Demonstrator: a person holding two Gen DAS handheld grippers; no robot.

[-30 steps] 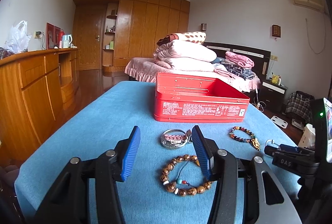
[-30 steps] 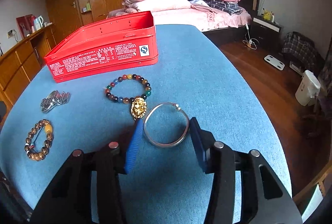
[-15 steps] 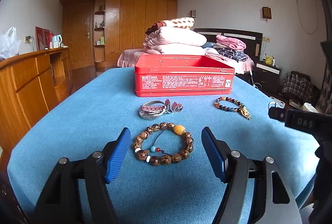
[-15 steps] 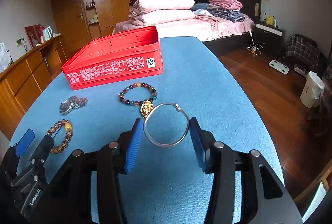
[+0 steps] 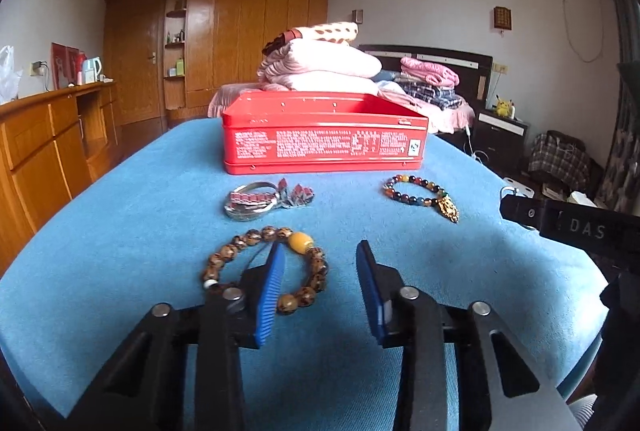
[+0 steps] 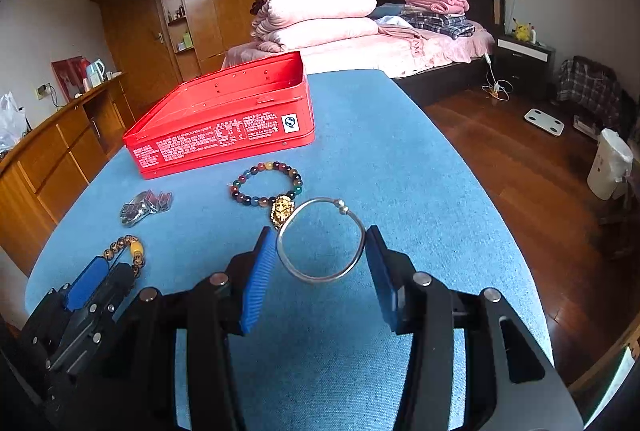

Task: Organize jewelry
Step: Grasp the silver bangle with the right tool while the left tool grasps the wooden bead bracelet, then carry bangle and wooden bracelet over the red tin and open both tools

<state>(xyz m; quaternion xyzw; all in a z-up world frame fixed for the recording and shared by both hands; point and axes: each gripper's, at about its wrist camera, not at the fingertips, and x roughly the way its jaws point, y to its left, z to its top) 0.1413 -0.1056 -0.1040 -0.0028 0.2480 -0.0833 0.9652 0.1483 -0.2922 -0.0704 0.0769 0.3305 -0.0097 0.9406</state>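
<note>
closing our left gripper [image 5: 320,263] on the wood beads [image 5: 264,267], we have one blue pad inside the loop and the other outside its right arc, so that arc with the amber bead sits between the pads; they do not look to press it yet. to do this well we should keep the tips low on the blue cloth [image 5: 120,231] and let the pads meet the beads squarely, since round beads on a cord will likely roll or slip out if caught high.

our right gripper [image 6: 320,251] stands part spread with the silver bangle [image 6: 320,239] between its pads, each pad at the rim; it looks pinched across its width, and a gentle squeeze is enough for a thin hoop.

the red tin [image 5: 324,135] waits open at the far side of the cloth, with the watch [image 5: 256,201] and the coloured beads [image 5: 420,193] lying apart in front of it, for later trips.
</note>
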